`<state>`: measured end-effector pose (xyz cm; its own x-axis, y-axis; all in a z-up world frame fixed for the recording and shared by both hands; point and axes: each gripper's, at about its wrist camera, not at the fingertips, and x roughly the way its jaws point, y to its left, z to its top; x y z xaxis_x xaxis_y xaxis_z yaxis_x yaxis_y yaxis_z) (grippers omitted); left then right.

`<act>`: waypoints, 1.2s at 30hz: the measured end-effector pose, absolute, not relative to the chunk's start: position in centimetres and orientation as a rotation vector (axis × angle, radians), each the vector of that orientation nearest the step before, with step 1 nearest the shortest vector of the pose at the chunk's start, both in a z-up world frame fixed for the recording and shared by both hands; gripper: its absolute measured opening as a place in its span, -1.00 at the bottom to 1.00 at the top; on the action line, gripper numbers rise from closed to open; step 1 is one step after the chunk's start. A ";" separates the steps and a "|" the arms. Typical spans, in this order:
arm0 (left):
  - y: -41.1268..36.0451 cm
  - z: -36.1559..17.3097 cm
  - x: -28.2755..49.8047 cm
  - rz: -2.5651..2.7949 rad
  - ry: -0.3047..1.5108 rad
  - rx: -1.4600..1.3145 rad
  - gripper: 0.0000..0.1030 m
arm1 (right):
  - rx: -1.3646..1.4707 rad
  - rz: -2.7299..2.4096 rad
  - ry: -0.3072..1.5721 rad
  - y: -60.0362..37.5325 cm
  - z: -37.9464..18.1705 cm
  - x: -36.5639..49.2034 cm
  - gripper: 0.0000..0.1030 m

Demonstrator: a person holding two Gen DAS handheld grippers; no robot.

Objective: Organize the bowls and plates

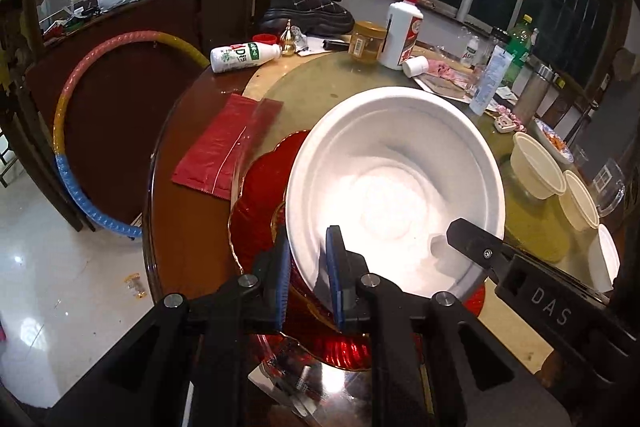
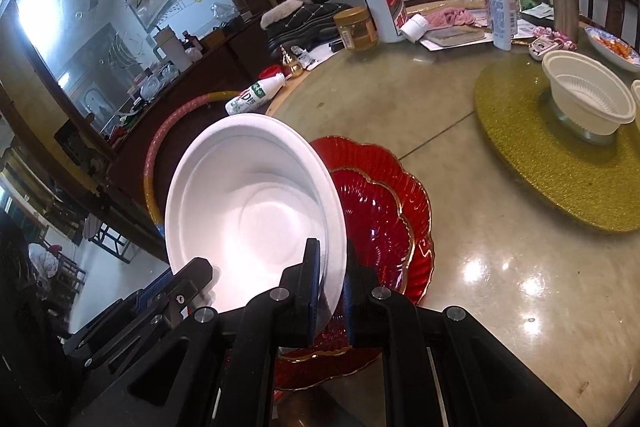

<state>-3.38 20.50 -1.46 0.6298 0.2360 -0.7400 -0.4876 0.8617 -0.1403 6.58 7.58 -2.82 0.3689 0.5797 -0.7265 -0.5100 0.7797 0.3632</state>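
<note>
Left gripper (image 1: 308, 267): fingers closed down on the near rim of the white bowl (image 1: 394, 183), one blue pad inside the wall, the other outside.
Right gripper (image 2: 332, 291): fingers pinched on the opposite rim of the same white bowl (image 2: 252, 211), one pad inside, one outside; its black finger also shows in the left wrist view at the bowl's right edge.
White bowl: held tilted between both grippers, above the red plates; whether its underside touches them cannot be told.
Red plates (image 2: 384, 211): scalloped, gold-edged, a smaller one stacked on a larger one, lying on the desk (image 2: 460, 131) under and just beside the bowl.
Cream bowls (image 2: 588, 99): upright on a gold mat (image 2: 516, 131), well apart from the red plates.
Red sheet (image 1: 228, 143): flat on the desk near the plates' left side.
Far desk edge: white bottle with red cap (image 1: 402, 31), amber jar (image 1: 366, 41), a milk bottle lying on its side (image 1: 244, 55).
</note>
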 end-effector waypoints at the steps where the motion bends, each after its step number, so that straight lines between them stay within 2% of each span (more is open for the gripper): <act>1: 20.5 -1.5 -3.3 0.424 0.790 -0.343 -0.71 | 0.080 0.701 0.967 7.6 -2.9 6.7 -0.82; 36: 20.8 -2.7 -2.7 0.450 0.841 -0.322 -0.71 | 0.019 0.674 1.015 8.8 -4.1 6.5 -0.80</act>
<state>-2.68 20.79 -2.67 0.5826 0.2531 -0.7723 -0.5019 0.8595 -0.0969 6.46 8.83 -4.12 0.3451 0.5279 -0.7761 -0.5110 0.7993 0.3164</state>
